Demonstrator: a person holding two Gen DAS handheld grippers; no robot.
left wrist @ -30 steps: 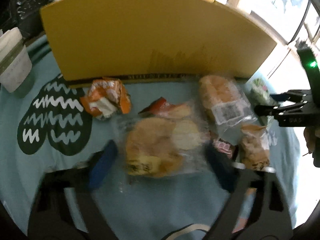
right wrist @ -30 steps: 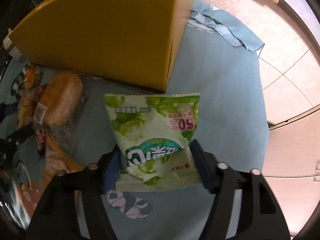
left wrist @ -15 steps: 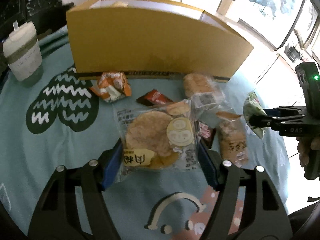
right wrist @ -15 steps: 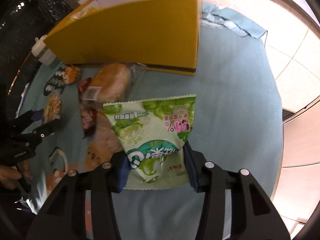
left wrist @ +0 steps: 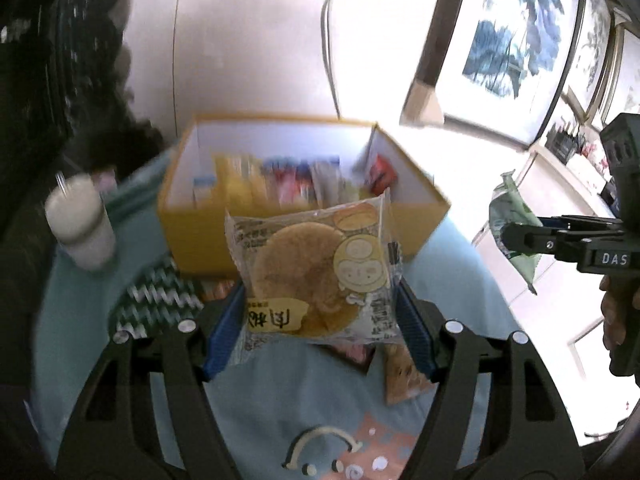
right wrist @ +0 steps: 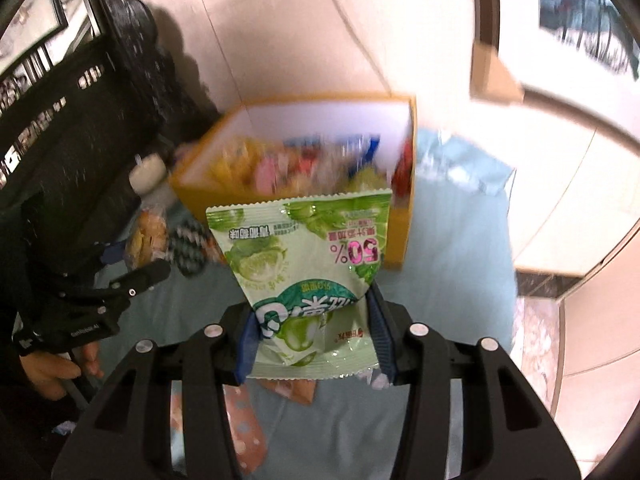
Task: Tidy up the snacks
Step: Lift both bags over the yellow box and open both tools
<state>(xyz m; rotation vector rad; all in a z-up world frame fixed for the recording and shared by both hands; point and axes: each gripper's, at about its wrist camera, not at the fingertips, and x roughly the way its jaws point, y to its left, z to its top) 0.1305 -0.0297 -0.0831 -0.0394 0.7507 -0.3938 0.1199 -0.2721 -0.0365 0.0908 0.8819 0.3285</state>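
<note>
A clear-wrapped round pastry (left wrist: 316,276) sat clamped between the blue pads of the left gripper (left wrist: 320,320), lifted clear of the blue cloth (left wrist: 248,412). A green candy bag (right wrist: 308,276) was pinched low in the right gripper (right wrist: 314,336), hanging above the cloth. Beyond both sets of jaws stood the open yellow box (left wrist: 200,232), packed with snacks. A white cup (left wrist: 80,224) stood to its left.
</note>
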